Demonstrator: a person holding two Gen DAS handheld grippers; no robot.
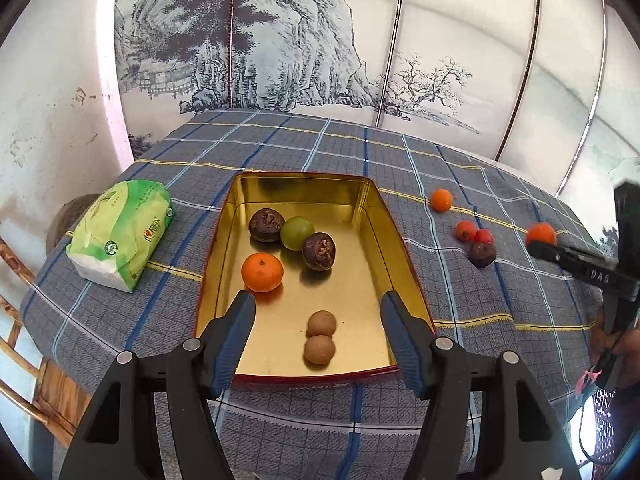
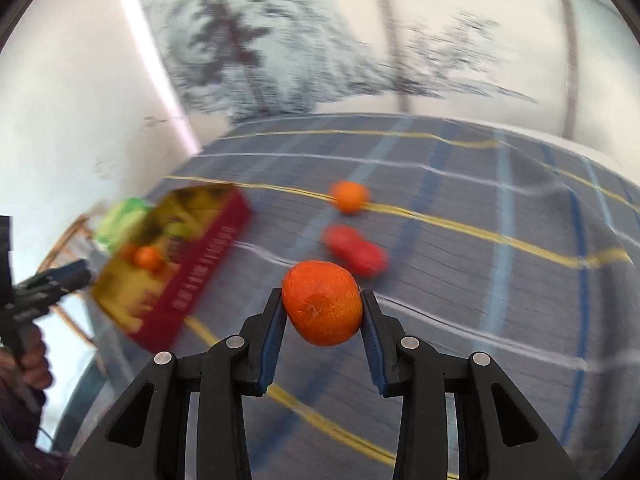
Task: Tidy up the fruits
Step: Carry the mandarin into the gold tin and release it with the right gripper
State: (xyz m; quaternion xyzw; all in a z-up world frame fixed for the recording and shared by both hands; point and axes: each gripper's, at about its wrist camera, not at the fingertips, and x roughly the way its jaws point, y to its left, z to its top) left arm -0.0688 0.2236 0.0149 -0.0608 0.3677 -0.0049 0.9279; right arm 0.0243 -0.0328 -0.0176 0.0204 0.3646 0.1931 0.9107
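A gold tin tray (image 1: 372, 216) with red outer walls sits on the checked cloth. It holds an orange mandarin (image 1: 262, 272), a green fruit (image 1: 297, 233), two dark brown fruits (image 1: 319, 251) and two tan round fruits (image 1: 320, 336). My left gripper (image 1: 318, 312) is open and empty over the tray's near end. My right gripper (image 2: 322, 308) is shut on a mandarin (image 2: 322, 302), held above the cloth; it also shows in the left wrist view (image 1: 541, 234). Loose on the cloth lie another mandarin (image 1: 441, 199), two red fruits (image 1: 474, 233) and a dark fruit (image 1: 482, 254).
A green tissue pack (image 1: 120, 232) lies left of the tray. A wooden chair (image 1: 24, 320) stands at the table's left edge. A painted screen (image 1: 320, 40) backs the table. The right wrist view is motion-blurred; the tray (image 2: 192, 264) shows at its left.
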